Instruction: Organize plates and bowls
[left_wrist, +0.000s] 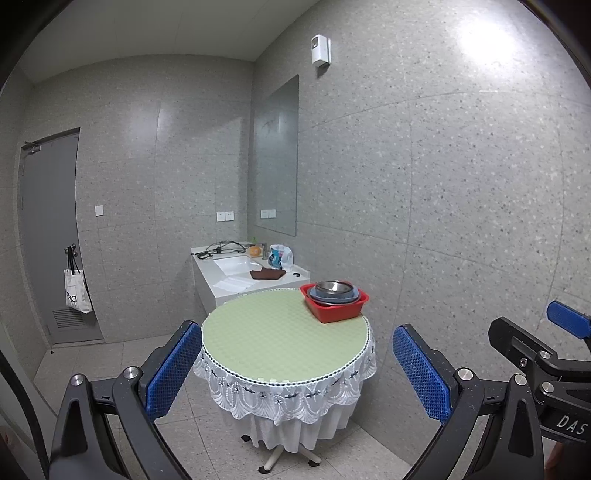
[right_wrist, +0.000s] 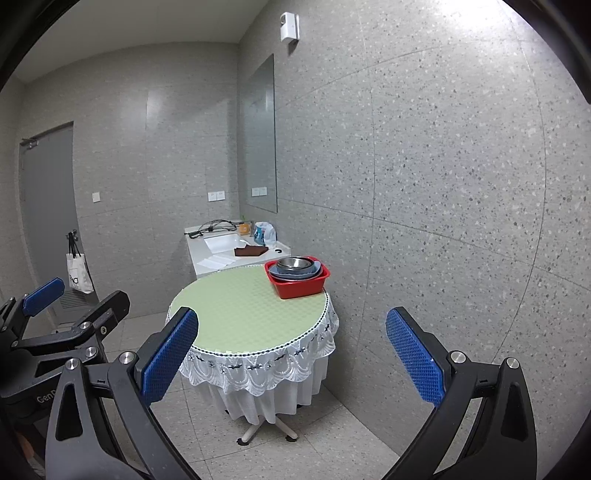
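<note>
A red rectangular basin (left_wrist: 338, 312) (right_wrist: 301, 286) stands at the far right edge of a round table (left_wrist: 273, 339) (right_wrist: 240, 314) with a pale green top and white lace cloth. In it are stacked blue plates (left_wrist: 334, 296) (right_wrist: 295, 272) with a steel bowl (left_wrist: 333, 286) (right_wrist: 294, 263) on top. My left gripper (left_wrist: 297, 363) is open and empty, held in the air short of the table. My right gripper (right_wrist: 291, 356) is open and empty, also short of the table. Each gripper shows at the edge of the other's view: the right one (left_wrist: 546, 339), the left one (right_wrist: 74, 306).
A white sink counter (left_wrist: 243, 273) (right_wrist: 229, 254) stands behind the table with cables, a brown cloth (left_wrist: 267, 274), a plastic bag and a bottle. A mirror hangs on the speckled grey wall at the right. A grey door (left_wrist: 51, 236) with a hanging tote bag (left_wrist: 77, 291) is at the left.
</note>
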